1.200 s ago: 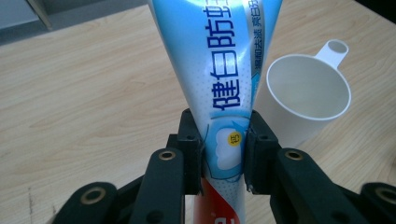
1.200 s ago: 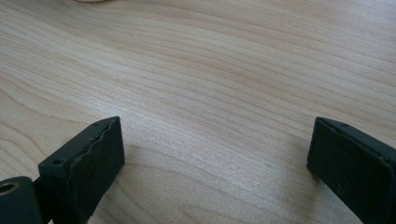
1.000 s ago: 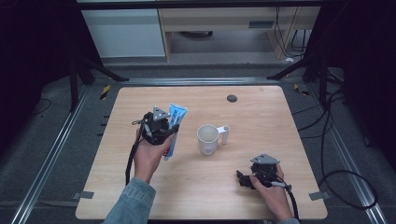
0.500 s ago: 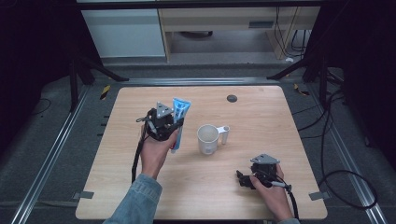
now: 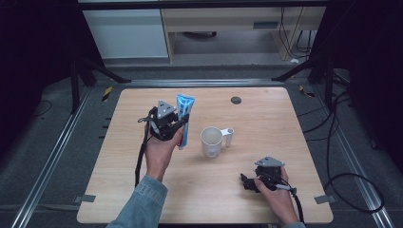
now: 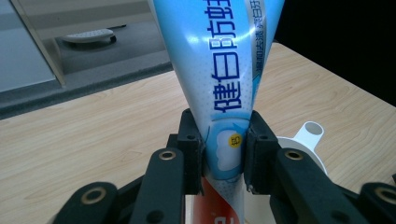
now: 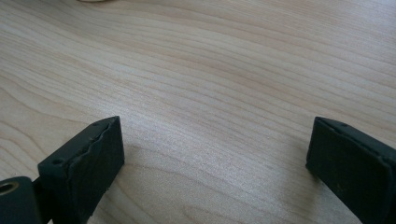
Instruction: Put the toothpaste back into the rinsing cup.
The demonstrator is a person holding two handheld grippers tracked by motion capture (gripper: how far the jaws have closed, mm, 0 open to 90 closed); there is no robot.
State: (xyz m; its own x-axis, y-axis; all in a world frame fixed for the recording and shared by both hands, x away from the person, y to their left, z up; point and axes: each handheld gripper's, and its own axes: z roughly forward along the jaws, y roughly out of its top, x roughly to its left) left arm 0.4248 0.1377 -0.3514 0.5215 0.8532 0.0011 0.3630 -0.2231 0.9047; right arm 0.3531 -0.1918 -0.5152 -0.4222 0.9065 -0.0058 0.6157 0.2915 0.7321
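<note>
A blue and white toothpaste tube (image 5: 183, 118) stands upright above the table, held near its lower part by my left gripper (image 5: 172, 126), which is shut on it. In the left gripper view the tube (image 6: 224, 84) rises between the two black jaws, its wide crimped end up, and my left gripper (image 6: 223, 151) pinches it just above a red band. A white mug (image 5: 211, 141) with its handle to the right stands at the table's middle, right of the tube. My right gripper (image 5: 247, 182) rests low at the front right, open (image 7: 210, 154) over bare wood.
The wooden table (image 5: 285, 123) has a small dark round disc (image 5: 235, 99) near its back edge. Metal rails run along both sides. Behind the table stand a white cabinet (image 5: 128, 31) and a low shelf. Black cables trail on the floor at the right.
My left gripper has lifted the toothpaste tube and carried it farther back and slightly right, tilting it more upright. The right gripper and the mug have stayed put.
</note>
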